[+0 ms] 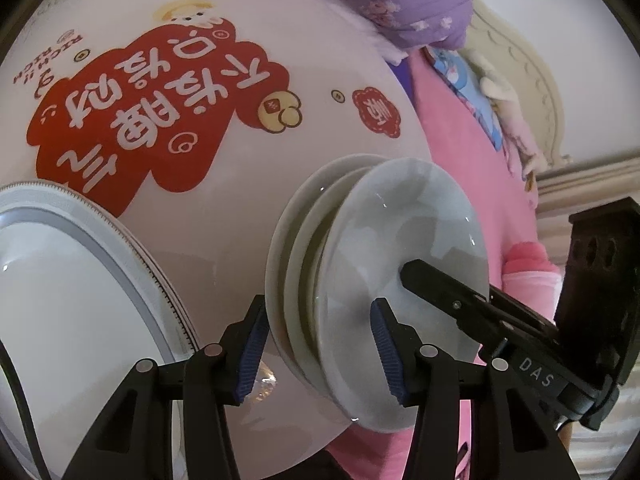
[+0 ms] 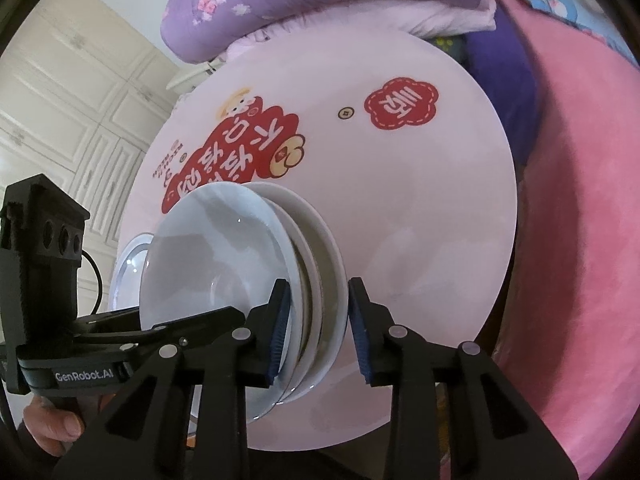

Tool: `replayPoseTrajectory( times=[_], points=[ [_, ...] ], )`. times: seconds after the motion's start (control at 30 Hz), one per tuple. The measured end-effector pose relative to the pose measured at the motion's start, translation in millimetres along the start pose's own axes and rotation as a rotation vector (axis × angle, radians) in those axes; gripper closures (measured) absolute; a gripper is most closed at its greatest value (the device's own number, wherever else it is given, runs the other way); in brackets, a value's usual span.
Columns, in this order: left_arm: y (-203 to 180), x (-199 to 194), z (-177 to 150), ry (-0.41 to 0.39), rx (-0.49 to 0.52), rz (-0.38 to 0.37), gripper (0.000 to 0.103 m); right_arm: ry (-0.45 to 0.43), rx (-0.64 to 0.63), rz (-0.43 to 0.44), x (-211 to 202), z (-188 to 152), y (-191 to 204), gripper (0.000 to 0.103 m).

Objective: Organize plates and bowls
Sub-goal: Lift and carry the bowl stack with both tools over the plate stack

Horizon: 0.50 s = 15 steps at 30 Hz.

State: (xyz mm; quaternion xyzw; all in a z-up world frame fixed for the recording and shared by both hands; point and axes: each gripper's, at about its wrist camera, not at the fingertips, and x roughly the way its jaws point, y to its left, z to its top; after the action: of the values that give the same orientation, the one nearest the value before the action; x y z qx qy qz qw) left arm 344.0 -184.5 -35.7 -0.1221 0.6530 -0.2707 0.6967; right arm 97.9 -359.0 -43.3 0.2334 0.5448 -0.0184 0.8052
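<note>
A stack of glossy white ceramic plates (image 1: 384, 272) sits near the edge of a round white table printed with red cartoon lettering (image 1: 224, 208), well right of its middle. In the left wrist view, the left gripper (image 1: 320, 348) straddles the stack's near rim: its right blue pad (image 1: 386, 350) lies on the top plate's inner face, its left pad (image 1: 250, 354) just outside the lowest rim, so it appears to pinch the stack. The right gripper (image 2: 318, 330) meets the opposite rim; its left pad (image 2: 278, 330) touches the plates, but a thin gap shows before the right pad (image 2: 360, 334), jaws apart. A larger grey-rimmed white plate (image 1: 80, 280) lies left of the stack, close by. Pink bedding (image 2: 580, 260) borders the table's right edge; folded purple floral quilts (image 2: 320, 4) crowd the far edge.
</note>
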Motion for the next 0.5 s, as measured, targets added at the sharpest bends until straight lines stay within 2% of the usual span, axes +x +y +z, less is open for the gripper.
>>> replayPoseTrajectory(
  times=[0.07,0.17,0.5],
  points=[
    [-0.8,1.1,0.2,-0.002,0.000,0.001,0.055,0.005,0.015,0.020,2.9,0.1,-2.3,0.065],
    [0.9,5.4,2.9,-0.012,-0.006,0.000,0.054,0.002,0.009,0.017,7.6,0.2,-0.4,0.063],
    [11.2,7.1,1.0,-0.021,-0.078,-0.028,0.055,-0.016,0.005,-0.026,4.4,0.6,7.2,0.067]
  ],
)
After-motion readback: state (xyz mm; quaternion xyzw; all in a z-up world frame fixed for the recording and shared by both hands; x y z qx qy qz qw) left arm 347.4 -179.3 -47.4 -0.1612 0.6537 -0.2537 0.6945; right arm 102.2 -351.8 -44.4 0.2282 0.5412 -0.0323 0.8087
